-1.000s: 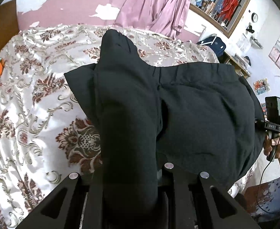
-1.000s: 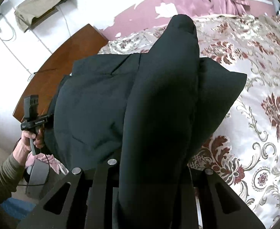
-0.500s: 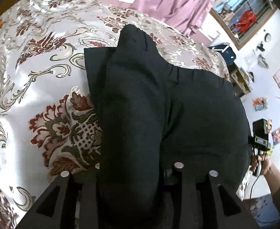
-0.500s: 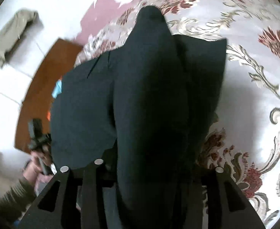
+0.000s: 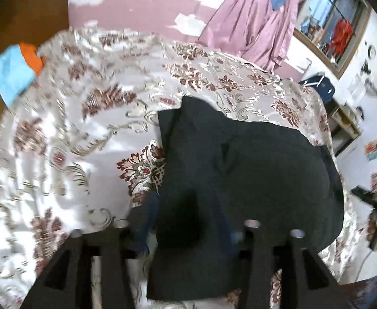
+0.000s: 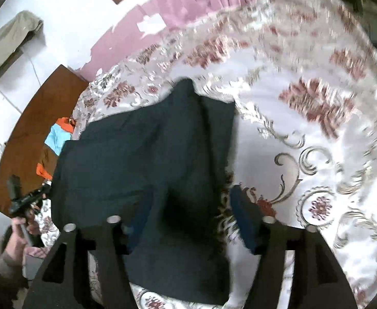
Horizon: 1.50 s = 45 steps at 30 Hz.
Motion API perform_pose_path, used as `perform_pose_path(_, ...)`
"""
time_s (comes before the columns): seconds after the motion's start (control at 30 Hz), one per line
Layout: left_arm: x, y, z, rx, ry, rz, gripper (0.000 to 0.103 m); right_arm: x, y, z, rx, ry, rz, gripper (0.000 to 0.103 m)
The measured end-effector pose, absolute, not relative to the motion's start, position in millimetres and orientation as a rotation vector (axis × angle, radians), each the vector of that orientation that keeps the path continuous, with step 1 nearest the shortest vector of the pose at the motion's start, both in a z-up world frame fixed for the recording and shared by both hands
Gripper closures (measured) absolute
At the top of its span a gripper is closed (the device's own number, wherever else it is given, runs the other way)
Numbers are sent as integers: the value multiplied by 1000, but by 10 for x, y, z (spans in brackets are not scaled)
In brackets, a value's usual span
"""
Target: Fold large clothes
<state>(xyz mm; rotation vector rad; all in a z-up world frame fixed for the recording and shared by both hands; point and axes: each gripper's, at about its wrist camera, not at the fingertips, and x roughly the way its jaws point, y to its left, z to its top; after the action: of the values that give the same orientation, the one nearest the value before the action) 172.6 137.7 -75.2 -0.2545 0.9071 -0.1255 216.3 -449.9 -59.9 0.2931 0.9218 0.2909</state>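
Released since a moment ago, both grippers now gape. Left wrist view: left gripper (image 5: 186,221) spread over the black garment (image 5: 252,170) folded on the floral bedspread (image 5: 60,134). Right wrist view: right gripper (image 6: 188,213) equally parted above the garment (image 6: 142,159).

I see broad bare bedspread (image 5: 67,139) to my left of the dark garment (image 5: 240,170) and beyond it — room to pass there. The blue and orange clothes (image 5: 13,72) lie at the far left edge by the wooden headboard (image 6: 31,134). Purple curtains (image 5: 252,25) hang past the far side — a shelf (image 5: 342,126) borders the right.
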Motion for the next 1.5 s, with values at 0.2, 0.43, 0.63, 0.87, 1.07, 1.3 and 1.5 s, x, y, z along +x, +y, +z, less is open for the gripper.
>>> perform_pose_path(0.2,1177,766,-254,-218,856,-164,20,1536,-3831,34,195,844,337,14)
perform_pose_path(0.43,662,156,25,-95,872,-78,9,808,-3310,395,101,830,258,10)
perform_pose_path(0.63,219,-78,204,-11,831,16,3,414,-3093,541,90,885,189,9)
perform_pose_path(0.87,-48,-140,244,-6,844,43,3,81,-2979,593,5,863,116,9)
perform_pose_path(1.07,-86,-158,339,-34,835,31,3,-5,-3014,633,-2,863,103,9)
perform_pose_path(1.3,-100,-225,314,-42,851,24,3,1,-3036,672,4,844,99,9)
perform_pose_path(1.5,-102,-240,313,-42,850,26,3,-5,-3006,695,1,830,100,9)
